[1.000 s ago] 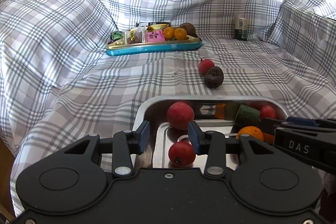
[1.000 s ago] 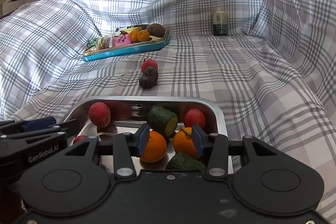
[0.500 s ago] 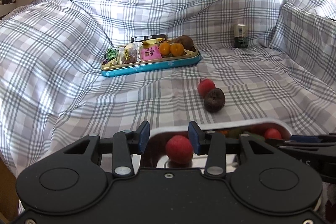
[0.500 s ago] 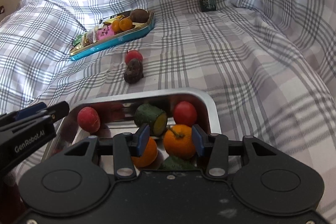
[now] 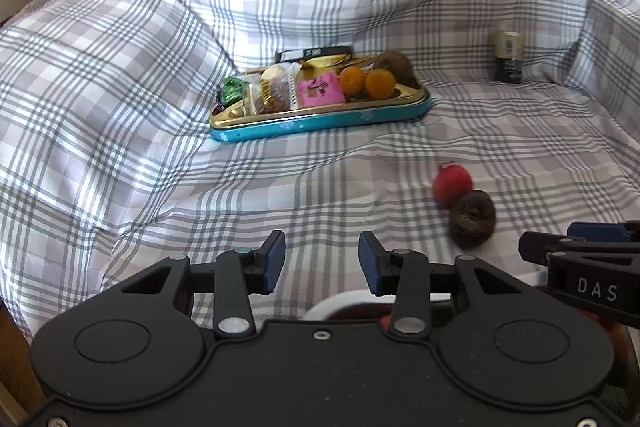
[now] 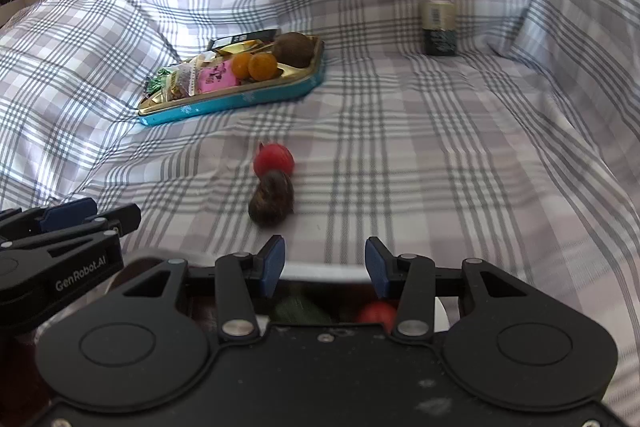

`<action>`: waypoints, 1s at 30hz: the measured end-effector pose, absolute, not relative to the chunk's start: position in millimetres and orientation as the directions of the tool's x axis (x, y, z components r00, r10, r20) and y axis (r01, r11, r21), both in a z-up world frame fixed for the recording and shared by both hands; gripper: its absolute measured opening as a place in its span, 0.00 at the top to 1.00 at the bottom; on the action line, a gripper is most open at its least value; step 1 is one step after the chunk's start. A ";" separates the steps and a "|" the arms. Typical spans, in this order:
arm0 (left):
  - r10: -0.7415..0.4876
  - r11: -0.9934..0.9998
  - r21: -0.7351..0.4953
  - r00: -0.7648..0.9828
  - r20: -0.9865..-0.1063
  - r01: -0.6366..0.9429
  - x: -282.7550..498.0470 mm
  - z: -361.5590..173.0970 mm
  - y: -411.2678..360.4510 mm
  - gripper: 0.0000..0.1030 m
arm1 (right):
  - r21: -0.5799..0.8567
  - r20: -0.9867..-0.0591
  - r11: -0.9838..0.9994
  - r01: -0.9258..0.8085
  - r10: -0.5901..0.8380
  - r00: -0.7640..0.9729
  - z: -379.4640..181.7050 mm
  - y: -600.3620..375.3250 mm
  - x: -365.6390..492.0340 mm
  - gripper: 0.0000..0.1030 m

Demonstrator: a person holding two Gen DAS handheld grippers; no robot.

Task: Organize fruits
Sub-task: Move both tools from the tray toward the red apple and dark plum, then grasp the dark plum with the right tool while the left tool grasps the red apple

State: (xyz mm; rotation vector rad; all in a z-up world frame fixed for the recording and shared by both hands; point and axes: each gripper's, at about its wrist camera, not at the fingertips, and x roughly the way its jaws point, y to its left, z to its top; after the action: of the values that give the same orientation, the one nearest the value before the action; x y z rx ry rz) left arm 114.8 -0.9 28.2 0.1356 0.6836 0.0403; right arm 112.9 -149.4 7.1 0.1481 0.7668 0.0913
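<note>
A red fruit (image 5: 452, 183) and a dark brown fruit (image 5: 472, 213) lie touching on the plaid cloth; they also show in the right wrist view, the red fruit (image 6: 274, 158) behind the brown one (image 6: 272, 201). A teal tin tray (image 5: 320, 121) farther back holds two oranges (image 5: 366, 83), a brown fruit (image 5: 394, 65) and snack packets. My left gripper (image 5: 322, 263) is open and empty. My right gripper (image 6: 324, 263) is open and empty, just short of the brown fruit. The metal tray (image 6: 320, 273) with a tomato (image 6: 376, 311) sits mostly hidden beneath both grippers.
A small dark can (image 5: 508, 57) stands at the back right, also in the right wrist view (image 6: 438, 29). The plaid cloth rises into humps at the left, back and right. The right gripper's side (image 5: 580, 267) shows at the left wrist view's right edge.
Both grippers have lifted and moved forward over the metal tray, so its fruits have dropped out of sight below them. The two loose fruits now appear closer. Both stay open.
</note>
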 end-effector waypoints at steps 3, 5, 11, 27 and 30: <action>0.088 0.992 0.129 0.762 -0.641 -0.006 123.3 26.0 4.0 0.52 | 0.156 -0.681 0.986 -0.059 0.151 0.716 6.9 -140.9 125.9 0.55; 0.087 0.993 0.119 0.756 -0.649 -0.013 127.5 24.7 7.4 0.52 | 0.147 -0.680 0.986 -0.081 0.160 0.716 5.5 -135.7 133.4 0.55; 0.085 0.994 0.105 0.746 -0.661 -0.020 134.8 22.4 14.2 0.52 | 0.125 -0.685 0.983 -0.132 0.182 0.706 -1.2 -119.5 151.7 0.55; 0.071 0.994 0.108 0.737 -0.672 0.002 143.5 24.7 3.4 0.52 | 0.155 -0.698 0.982 -0.112 0.189 0.691 -13.0 -121.3 165.7 0.64; 0.051 0.994 0.105 0.741 -0.670 0.027 145.1 27.2 -6.1 0.52 | 0.160 -0.684 0.984 -0.075 0.166 0.710 -9.1 -133.6 161.9 0.64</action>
State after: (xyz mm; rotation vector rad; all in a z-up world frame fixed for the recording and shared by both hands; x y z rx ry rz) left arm 145.1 -6.1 27.2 0.1103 0.7370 0.0130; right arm 161.9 -133.6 -9.1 0.1234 0.7699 0.1340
